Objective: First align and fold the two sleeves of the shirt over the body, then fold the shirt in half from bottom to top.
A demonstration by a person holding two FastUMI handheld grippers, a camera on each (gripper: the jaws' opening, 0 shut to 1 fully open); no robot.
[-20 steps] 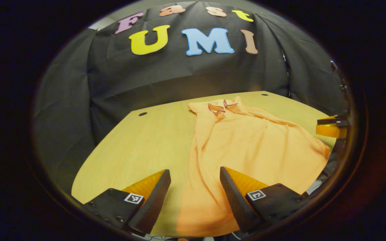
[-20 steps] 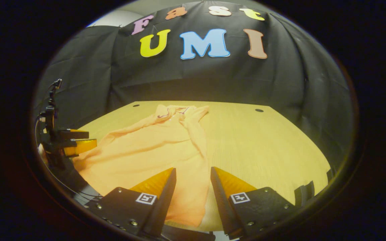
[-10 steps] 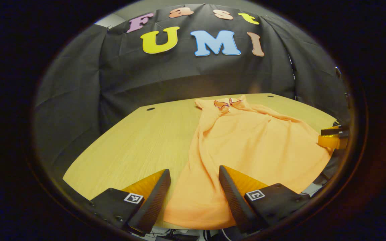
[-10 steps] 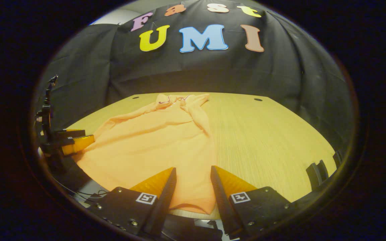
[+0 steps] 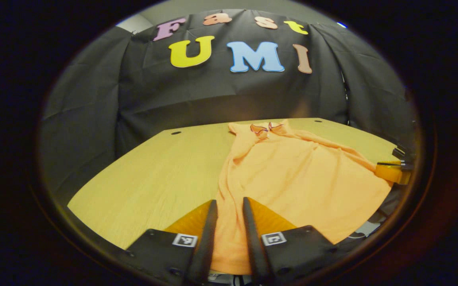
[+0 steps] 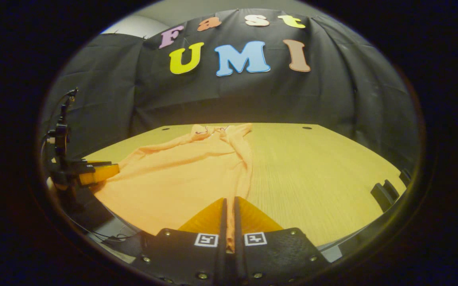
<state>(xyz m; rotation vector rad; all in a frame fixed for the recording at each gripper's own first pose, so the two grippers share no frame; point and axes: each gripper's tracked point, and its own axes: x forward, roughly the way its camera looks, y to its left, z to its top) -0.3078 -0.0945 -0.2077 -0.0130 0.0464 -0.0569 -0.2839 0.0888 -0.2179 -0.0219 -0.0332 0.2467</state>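
In my left gripper view, the orange shirt (image 5: 292, 178) lies spread on the wooden desk (image 5: 153, 178), its collar (image 5: 266, 128) at the far edge near the black cloth wall and its hem at the bottom of the frame, right at the near desk edge. My left gripper (image 5: 229, 206) sits at bottom centre with its jaws drawn close together, a narrow gap between them filled by the hem fabric on the shirt's left border; I cannot tell for sure whether both fingers press on the cloth. At the right edge of this frame I see my right gripper (image 5: 392, 171) at the shirt's other bottom corner. In my right gripper view, the right gripper (image 6: 229, 206) is at bottom centre, its jaws closed almost fully with a thin strip of shirt (image 6: 181, 174) hem pinched between them. The left gripper (image 6: 98, 172) appears at the left edge, touching the shirt's corner there.
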